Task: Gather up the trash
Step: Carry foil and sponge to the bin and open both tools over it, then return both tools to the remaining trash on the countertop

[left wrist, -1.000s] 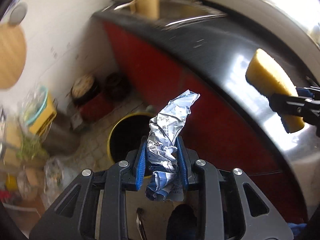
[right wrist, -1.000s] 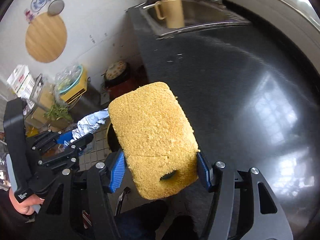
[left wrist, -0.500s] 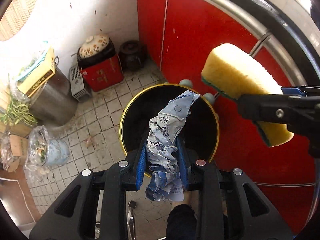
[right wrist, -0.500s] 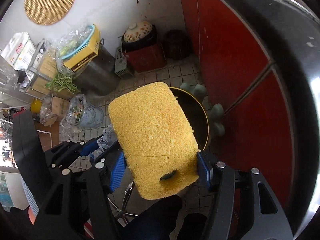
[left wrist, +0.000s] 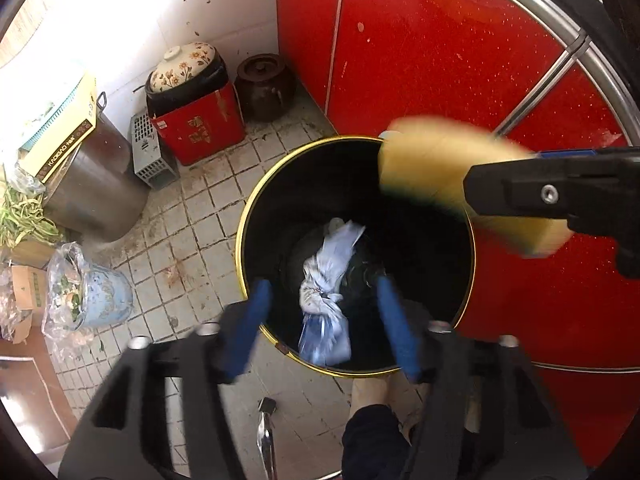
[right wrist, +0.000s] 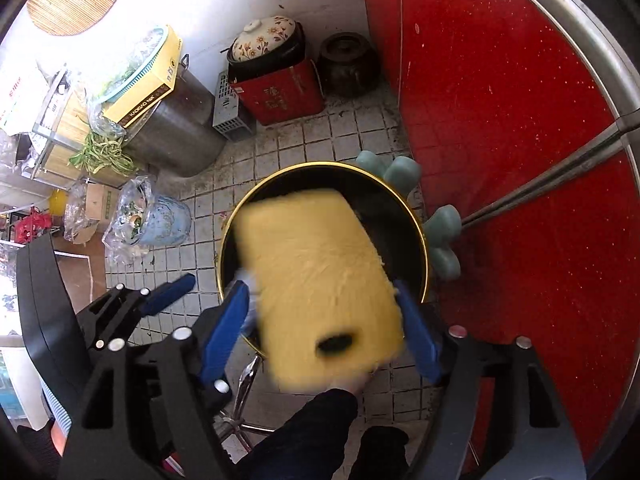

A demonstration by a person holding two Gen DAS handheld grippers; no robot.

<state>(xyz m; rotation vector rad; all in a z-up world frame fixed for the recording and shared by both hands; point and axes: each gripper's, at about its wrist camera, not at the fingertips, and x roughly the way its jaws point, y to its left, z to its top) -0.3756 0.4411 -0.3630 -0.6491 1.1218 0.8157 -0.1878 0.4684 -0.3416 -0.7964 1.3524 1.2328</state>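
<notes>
A black trash bin with a gold rim (left wrist: 244, 236) (right wrist: 416, 216) stands on the tiled floor by the red cabinet. My left gripper (left wrist: 324, 300) is open above its mouth, and the crumpled silver-blue wrapper (left wrist: 326, 292) is loose between the fingers, dropping into the bin. My right gripper (right wrist: 320, 308) holds a yellow sponge (right wrist: 320, 288) over the bin; the sponge is blurred and its jaws look slightly spread beside it. In the left wrist view the sponge (left wrist: 432, 164) hangs over the bin's right rim.
Red cabinet doors (left wrist: 440, 60) rise to the right. A red box with a floral-lidded pot (left wrist: 192, 120), a dark jar (left wrist: 264, 84), a steel pot (left wrist: 96, 184) and a bagged bucket (left wrist: 88, 292) crowd the floor on the left. My leg (right wrist: 304, 432) is below.
My left gripper opened and let the wrapper go, and it is falling into the bin. Both grippers moved closer over the bin. The sponge is now motion-blurred in the right gripper.
</notes>
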